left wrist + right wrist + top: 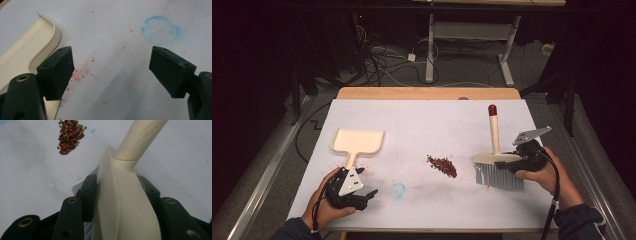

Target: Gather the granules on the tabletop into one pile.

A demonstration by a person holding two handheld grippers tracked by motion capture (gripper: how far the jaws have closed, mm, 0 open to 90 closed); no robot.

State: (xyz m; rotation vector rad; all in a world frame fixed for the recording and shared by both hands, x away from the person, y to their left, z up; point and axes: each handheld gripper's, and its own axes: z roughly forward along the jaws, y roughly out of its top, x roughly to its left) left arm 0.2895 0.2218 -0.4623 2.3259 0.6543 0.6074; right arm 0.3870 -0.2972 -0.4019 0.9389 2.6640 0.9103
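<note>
With my right gripper (pixel 511 165) clamped on the brush (pixel 498 167) near the table's right edge and my left gripper (pixel 362 196) open beside the dustpan (pixel 357 142), a hasty sweep could scatter the beans (pixel 442 166) mid-table.

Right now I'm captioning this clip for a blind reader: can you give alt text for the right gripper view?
The right gripper has its black jaws on either side of a cream brush head, the handle rising up and away. Beyond it, a small pile of red beans lies on the white table.
</note>
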